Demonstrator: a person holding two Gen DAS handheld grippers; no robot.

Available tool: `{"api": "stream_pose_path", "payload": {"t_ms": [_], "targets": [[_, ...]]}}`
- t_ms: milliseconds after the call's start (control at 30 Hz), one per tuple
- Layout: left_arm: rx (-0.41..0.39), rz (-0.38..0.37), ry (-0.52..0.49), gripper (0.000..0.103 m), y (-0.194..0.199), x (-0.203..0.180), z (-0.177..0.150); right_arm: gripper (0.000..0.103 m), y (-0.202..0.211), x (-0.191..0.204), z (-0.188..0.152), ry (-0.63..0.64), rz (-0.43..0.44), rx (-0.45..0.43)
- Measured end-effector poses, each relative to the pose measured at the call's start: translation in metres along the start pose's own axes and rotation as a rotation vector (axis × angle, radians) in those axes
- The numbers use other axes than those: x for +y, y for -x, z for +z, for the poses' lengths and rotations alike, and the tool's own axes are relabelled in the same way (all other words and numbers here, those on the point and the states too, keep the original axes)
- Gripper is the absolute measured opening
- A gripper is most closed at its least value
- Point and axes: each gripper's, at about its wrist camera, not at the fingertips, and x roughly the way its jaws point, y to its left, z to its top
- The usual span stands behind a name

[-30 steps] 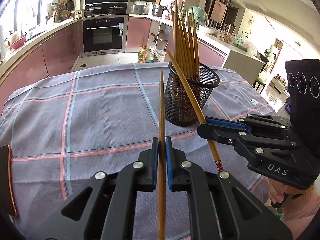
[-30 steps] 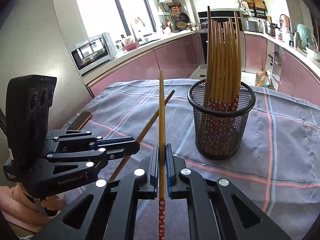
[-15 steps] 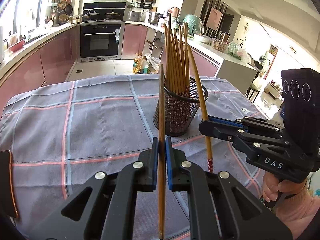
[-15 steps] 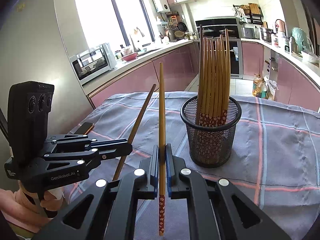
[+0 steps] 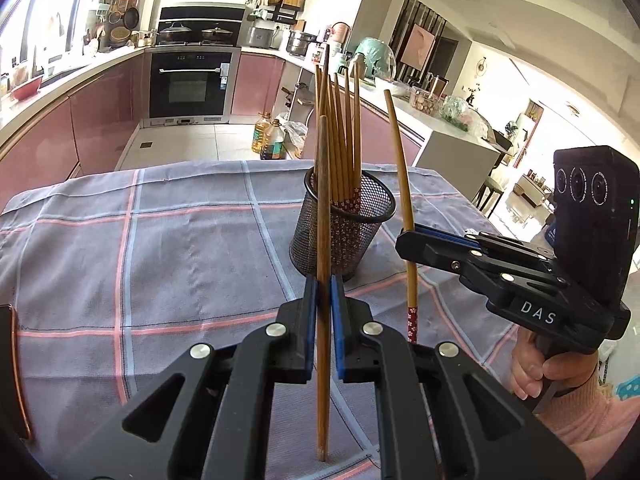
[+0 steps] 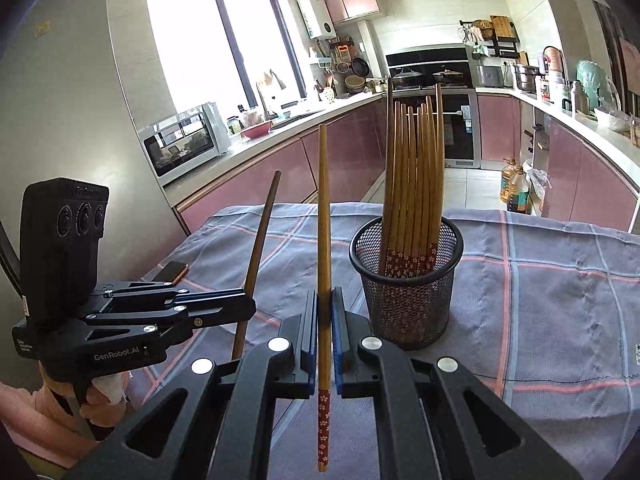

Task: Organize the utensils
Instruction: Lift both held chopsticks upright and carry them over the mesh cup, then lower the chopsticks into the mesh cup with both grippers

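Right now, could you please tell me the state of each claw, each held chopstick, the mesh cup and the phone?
Left claw: shut on a chopstick.
Right claw: shut on a chopstick.
Left chopstick: held upright, plain end down.
Right chopstick: held upright, patterned end down.
Mesh cup: upright on the cloth, holding a bundle of chopsticks.
Phone: flat on the cloth.

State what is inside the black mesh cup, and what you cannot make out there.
The mesh cup holds a bundle of upright wooden chopsticks, their red flowered ends down. Their tips and the cup's bottom are hidden behind the mesh.
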Motion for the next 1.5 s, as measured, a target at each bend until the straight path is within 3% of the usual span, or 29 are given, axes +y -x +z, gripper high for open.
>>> {"api": "stream_pose_path", "payload": {"t_ms": [1500], "targets": [[-0.092, -0.049, -0.018, 0.008, 0.021, -0.009, 0.031, 0.006, 0.007, -0.004, 0.027, -0.001, -0.024, -0.098]]}}
